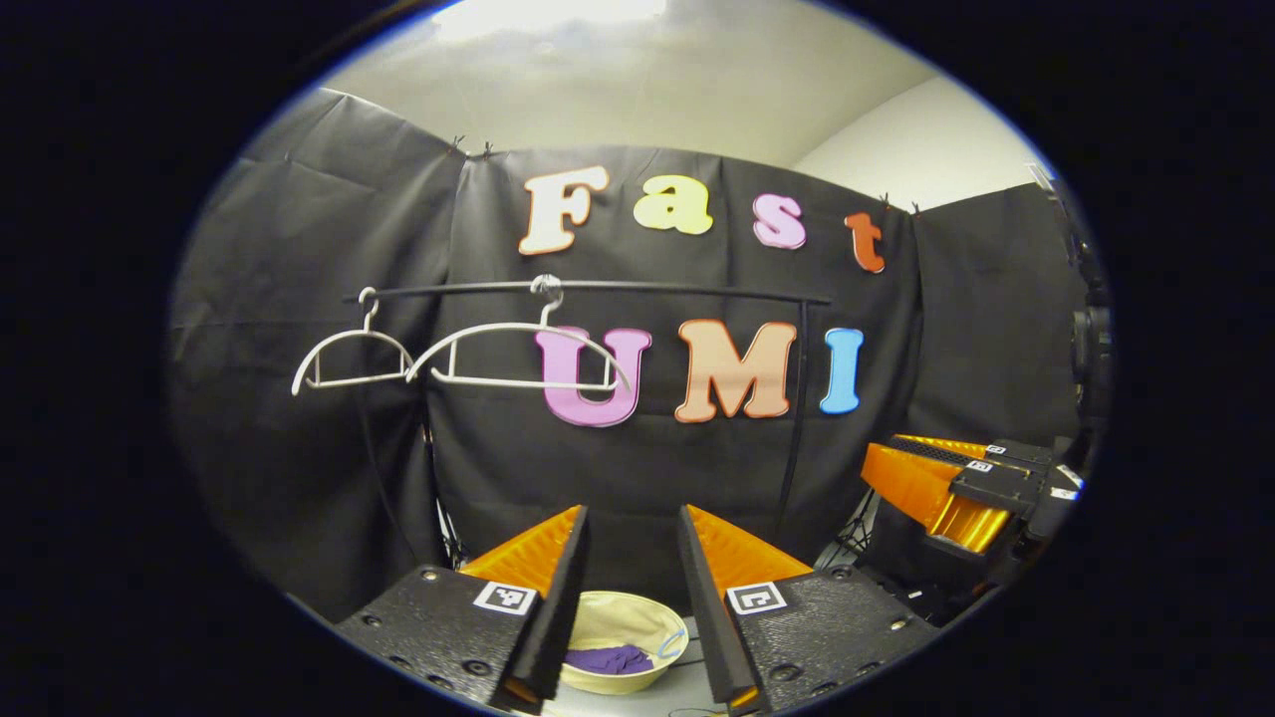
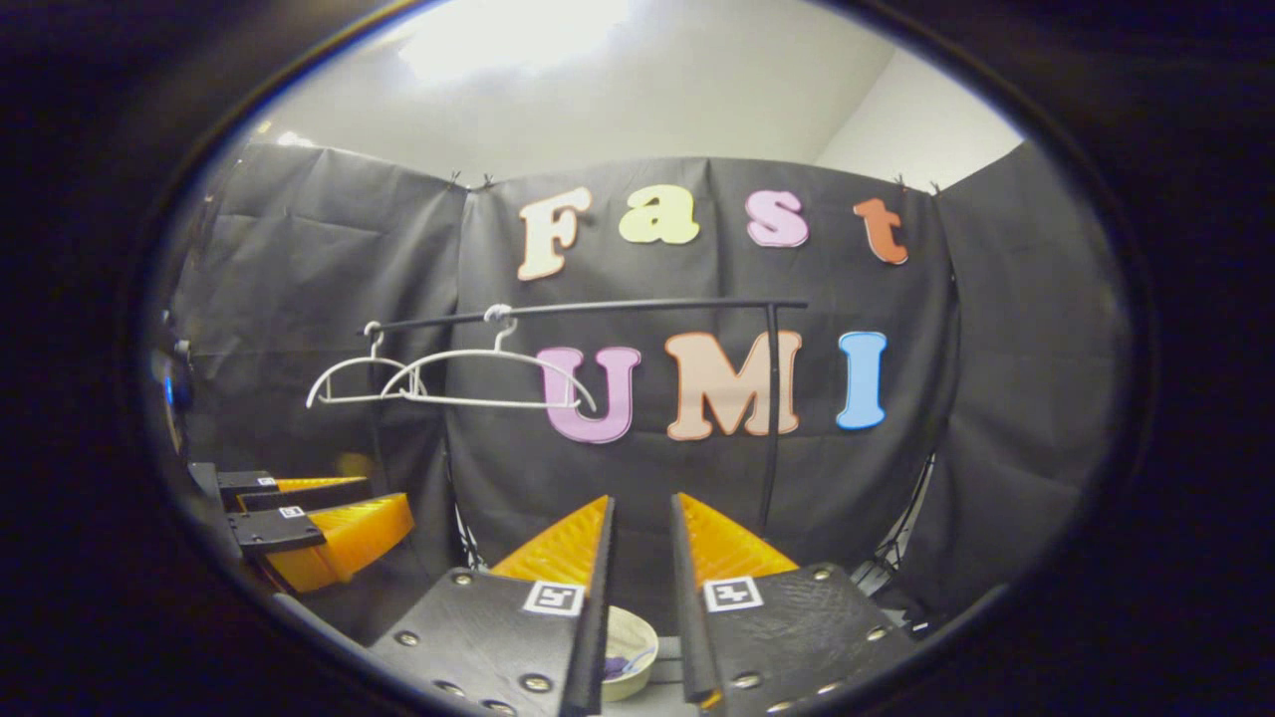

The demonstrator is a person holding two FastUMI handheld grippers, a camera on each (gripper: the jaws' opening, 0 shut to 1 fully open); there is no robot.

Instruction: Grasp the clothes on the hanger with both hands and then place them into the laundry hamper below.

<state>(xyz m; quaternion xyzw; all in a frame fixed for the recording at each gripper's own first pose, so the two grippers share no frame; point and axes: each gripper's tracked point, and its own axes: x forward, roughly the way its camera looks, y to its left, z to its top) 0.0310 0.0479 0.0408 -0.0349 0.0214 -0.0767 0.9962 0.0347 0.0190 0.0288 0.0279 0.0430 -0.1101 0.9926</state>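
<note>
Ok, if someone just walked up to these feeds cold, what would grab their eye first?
Probably the two bare white hangers on the black rail, with no clothes on them. Next, the cream laundry hamper down on the floor between the left claw's open orange fingers, with purple clothes already lying inside. The right claw is open too and holds nothing.

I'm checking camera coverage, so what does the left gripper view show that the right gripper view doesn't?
Left gripper view: the right gripper off to the right, and most of the hamper rim around the purple clothes. Right gripper view: the left gripper off to the left, with the hamper half hidden behind a near finger. Shared: the rail with two bare white hangers.
</note>
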